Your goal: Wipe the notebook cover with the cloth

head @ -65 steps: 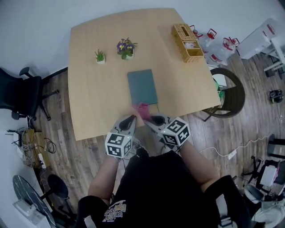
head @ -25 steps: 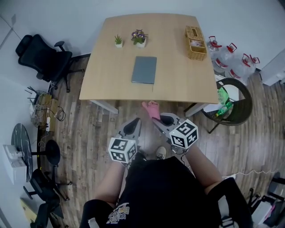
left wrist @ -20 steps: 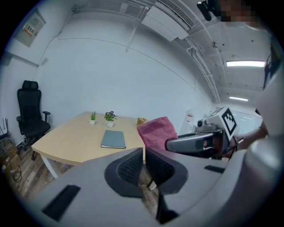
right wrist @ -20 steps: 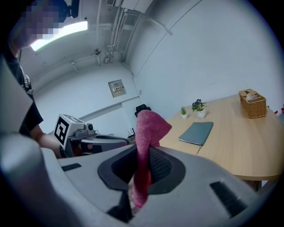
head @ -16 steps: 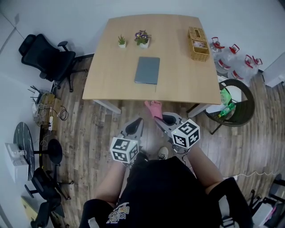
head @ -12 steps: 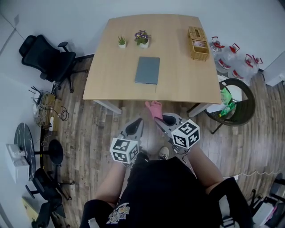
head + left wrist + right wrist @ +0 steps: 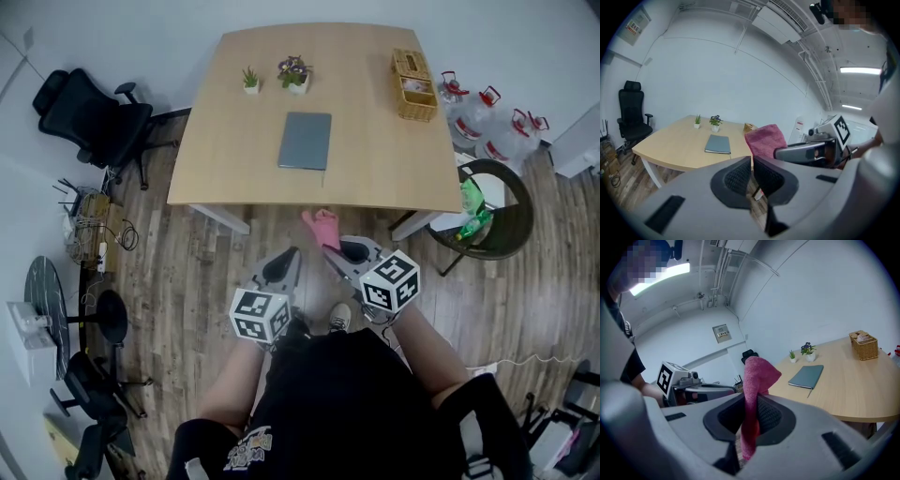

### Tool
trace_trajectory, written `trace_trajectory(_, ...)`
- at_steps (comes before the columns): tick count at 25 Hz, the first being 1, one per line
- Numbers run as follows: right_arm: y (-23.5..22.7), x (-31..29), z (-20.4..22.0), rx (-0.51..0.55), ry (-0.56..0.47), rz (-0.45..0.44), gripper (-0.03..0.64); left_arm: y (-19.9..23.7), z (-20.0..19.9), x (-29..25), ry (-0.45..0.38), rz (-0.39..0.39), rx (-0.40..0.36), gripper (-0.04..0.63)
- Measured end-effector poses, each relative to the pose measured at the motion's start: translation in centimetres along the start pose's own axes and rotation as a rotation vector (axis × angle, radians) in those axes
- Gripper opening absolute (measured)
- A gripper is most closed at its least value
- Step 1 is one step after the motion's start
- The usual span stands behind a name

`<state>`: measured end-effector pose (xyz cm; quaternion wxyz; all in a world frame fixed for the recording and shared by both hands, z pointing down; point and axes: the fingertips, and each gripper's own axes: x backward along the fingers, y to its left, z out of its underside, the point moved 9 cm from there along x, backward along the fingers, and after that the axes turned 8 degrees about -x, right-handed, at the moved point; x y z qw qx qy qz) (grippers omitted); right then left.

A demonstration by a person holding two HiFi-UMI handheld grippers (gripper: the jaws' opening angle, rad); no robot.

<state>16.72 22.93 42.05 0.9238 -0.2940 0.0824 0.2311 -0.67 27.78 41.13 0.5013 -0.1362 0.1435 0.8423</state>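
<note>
A grey-green notebook (image 7: 305, 141) lies closed on the middle of the wooden table (image 7: 375, 159); it also shows in the left gripper view (image 7: 717, 144) and the right gripper view (image 7: 806, 376). My right gripper (image 7: 330, 255) (image 7: 751, 413) is shut on a pink cloth (image 7: 322, 228) (image 7: 754, 376), whose free end stands up above the jaws. My left gripper (image 7: 289, 255) (image 7: 752, 161) is shut with nothing in it, just left of the cloth (image 7: 765, 140). Both grippers hover over the floor, short of the table's near edge.
Two small potted plants (image 7: 250, 79) (image 7: 293, 73) and a wicker basket (image 7: 413, 84) stand along the table's far side. A black office chair (image 7: 89, 117) is at the left. Water jugs (image 7: 487, 117) and a dark round bin (image 7: 492, 211) are at the right.
In the earliest frame the grippers and cloth were at the table's near edge by the notebook; now they are back over the floor. Over the last second nothing has visibly moved.
</note>
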Motion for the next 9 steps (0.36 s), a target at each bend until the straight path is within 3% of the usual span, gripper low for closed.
trace_trajectory(9,0.14,0.34,0.13,0.004,-0.001,-0.011,0.057,-0.54,0.03,-0.04,-0.006,-0.007,0.003,0.018)
